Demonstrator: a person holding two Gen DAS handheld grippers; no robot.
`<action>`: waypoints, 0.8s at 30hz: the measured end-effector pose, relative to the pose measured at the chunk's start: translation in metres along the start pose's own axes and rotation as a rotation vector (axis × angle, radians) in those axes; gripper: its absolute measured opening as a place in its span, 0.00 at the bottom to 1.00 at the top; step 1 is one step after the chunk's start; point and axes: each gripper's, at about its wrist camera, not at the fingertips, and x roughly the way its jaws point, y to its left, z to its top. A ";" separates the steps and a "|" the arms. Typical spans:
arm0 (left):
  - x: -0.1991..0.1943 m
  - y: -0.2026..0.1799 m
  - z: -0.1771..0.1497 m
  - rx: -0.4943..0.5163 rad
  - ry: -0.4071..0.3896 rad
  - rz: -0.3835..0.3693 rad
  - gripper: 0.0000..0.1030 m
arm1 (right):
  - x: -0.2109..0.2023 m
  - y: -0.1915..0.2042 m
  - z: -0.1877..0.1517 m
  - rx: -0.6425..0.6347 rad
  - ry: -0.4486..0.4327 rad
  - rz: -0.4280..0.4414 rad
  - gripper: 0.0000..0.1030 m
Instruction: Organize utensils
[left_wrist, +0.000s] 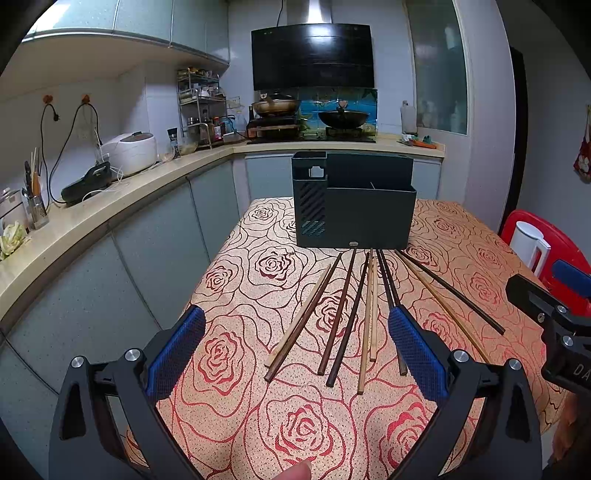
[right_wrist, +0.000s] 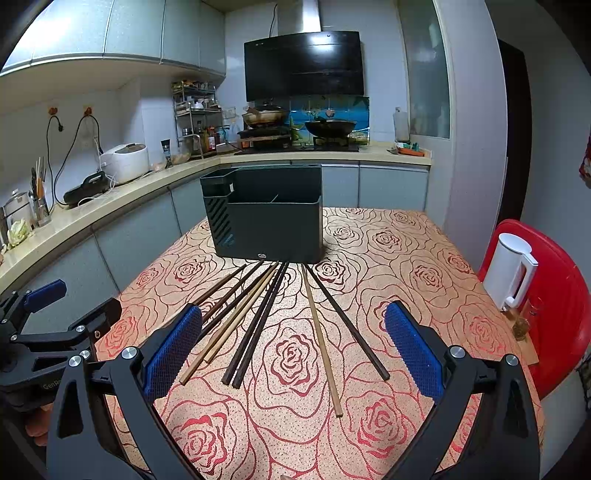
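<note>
A fingertip (left_wrist: 297, 470) shows at the bottom edge of the left wrist view, and just above it the left gripper (left_wrist: 295, 332) hangs over the rose-patterned tablecloth (left_wrist: 229, 350) with its blue pads wide apart and nothing between them. Ahead of it the chopsticks (left_wrist: 345, 317) lie loose on the cloth, fanned so that their far tips gather near the foot of the dark utensil holder (left_wrist: 354, 206), which stands upright toward the far end of the table; its compartments look empty from here, though their depths are hidden. The right gripper (left_wrist: 546, 321) shows at the right edge. In the right wrist view the right gripper (right_wrist: 293, 334) is likewise spread open and empty, held above the near ends of the chopsticks (right_wrist: 258, 317), with a pale one (right_wrist: 321, 343) and a dark one (right_wrist: 347, 325) lying apart to the right. The utensil holder (right_wrist: 269, 221) sits beyond them, and a white kettle (right_wrist: 511, 273) rests on a red chair at the right. By my reading no chopstick is yet gathered, so the task stands at its first pick. The next move calls for lowering one tool onto a single stick near its end, closing firmly on so thin a thing, then lifting it and tipping it upright over a compartment.
</note>
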 end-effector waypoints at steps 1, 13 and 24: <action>0.000 0.000 0.000 0.000 0.000 0.000 0.93 | 0.000 0.000 0.000 0.000 0.000 0.000 0.94; 0.000 0.000 -0.001 0.001 -0.001 -0.001 0.93 | -0.001 -0.003 0.004 -0.001 -0.006 -0.004 0.94; 0.008 0.013 0.001 -0.011 0.032 -0.020 0.93 | 0.003 -0.009 0.002 -0.021 0.000 -0.022 0.94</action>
